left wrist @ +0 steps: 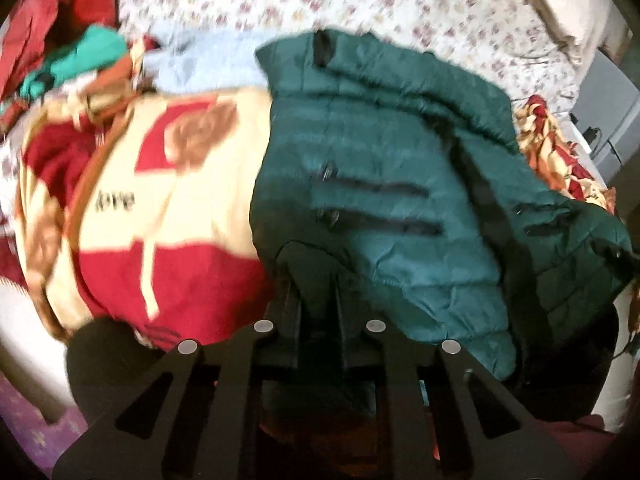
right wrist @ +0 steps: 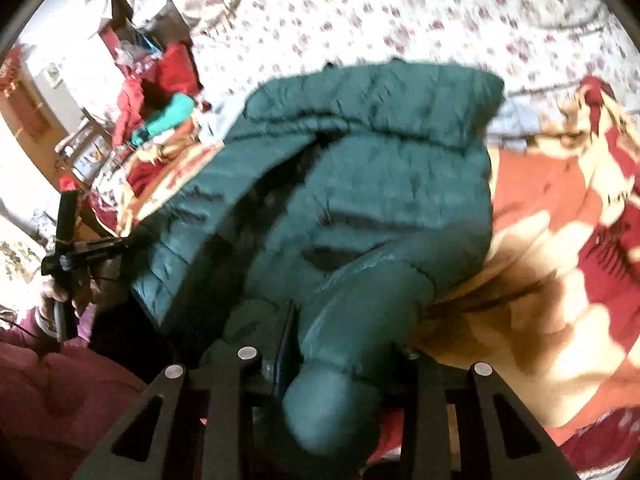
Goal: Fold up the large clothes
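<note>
A dark green quilted puffer jacket [left wrist: 400,168] lies on a red and cream blanket [left wrist: 160,200] on a bed. My left gripper [left wrist: 314,280] is shut on the jacket's near edge; green fabric covers the fingertips. In the right wrist view the same jacket [right wrist: 360,160] lies crumpled, with a sleeve [right wrist: 360,320] running toward the camera. My right gripper [right wrist: 340,320] is shut on that sleeve, whose cuff hangs over the gripper body. The left gripper [right wrist: 64,248], held in a hand, shows at the left edge of the right wrist view.
A floral bedsheet [left wrist: 400,0] covers the far bed. A pile of red, teal and patterned clothes [left wrist: 80,52] sits at the far left. A light blue cloth [left wrist: 208,60] lies behind the jacket. The blanket [right wrist: 560,240] spreads to the right. Furniture [right wrist: 48,112] stands left of the bed.
</note>
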Tool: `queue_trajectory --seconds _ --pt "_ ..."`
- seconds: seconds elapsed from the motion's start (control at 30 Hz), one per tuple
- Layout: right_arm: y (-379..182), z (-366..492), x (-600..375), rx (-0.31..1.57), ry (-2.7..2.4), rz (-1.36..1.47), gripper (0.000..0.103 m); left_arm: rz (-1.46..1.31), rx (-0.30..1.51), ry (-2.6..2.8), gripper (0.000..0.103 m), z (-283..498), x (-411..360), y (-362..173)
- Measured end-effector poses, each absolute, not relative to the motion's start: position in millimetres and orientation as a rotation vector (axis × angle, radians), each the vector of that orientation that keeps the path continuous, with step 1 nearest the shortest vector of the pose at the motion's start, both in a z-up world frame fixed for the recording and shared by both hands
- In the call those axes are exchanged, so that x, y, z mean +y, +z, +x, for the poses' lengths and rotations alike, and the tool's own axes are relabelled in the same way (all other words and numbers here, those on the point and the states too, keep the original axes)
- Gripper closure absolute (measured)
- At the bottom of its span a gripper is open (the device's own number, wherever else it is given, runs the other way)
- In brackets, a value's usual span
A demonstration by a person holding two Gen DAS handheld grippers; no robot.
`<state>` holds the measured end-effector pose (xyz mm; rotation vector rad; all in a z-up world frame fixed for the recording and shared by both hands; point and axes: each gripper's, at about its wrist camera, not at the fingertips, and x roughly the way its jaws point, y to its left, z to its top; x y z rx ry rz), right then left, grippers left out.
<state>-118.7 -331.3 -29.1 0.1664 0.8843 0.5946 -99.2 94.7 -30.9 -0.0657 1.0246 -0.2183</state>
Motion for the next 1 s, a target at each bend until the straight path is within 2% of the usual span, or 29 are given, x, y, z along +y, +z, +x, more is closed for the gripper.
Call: queue_trajectory --seconds 0.17,0.23,0.3,0.47,0.57,0.67,0.77,0.83,0.9,1.0 --pt "-24 -108 -336 0.936 0.598 0.219 0.072 -0.055 1.04 -0.221 0.091 -95 96 -35" --pt "-31 -108 -334 0.99 0.598 0.248 0.067 -0.048 1.073 -0.214 0.091 -94 93 -45" --pt "-38 -114 -330 1.035 0.593 0.242 0.052 -0.048 1.093 -0.211 0.091 -95 92 -50" --pt "-35 -142 -314 1.105 0.556 0.101 0.049 -0.073 1.109 -0.213 0.09 -94 94 -52" --pt "-22 -157 -306 1.079 0.594 0.049 0.036 -0.066 1.111 -0.217 0.09 -93 93 -52" --pt "-13 -164 -299 1.056 0.633 0.035 0.035 -0.067 1.11 -0.216 0.089 -93 91 -53" --pt "-17 -156 -301 1.065 0.621 0.066 0.035 -0.083 1.112 -0.225 0.078 -94 91 -54" --pt "-25 -143 -306 1.094 0.603 0.14 0.035 -0.106 1.122 -0.245 0.059 -95 91 -57" --pt "-37 -128 -316 1.128 0.591 0.245 0.035 -0.117 1.125 -0.251 0.052 -96 91 -59" --pt "-52 -112 -334 1.15 0.542 0.349 0.035 -0.115 1.128 -0.242 0.051 -98 92 -63"
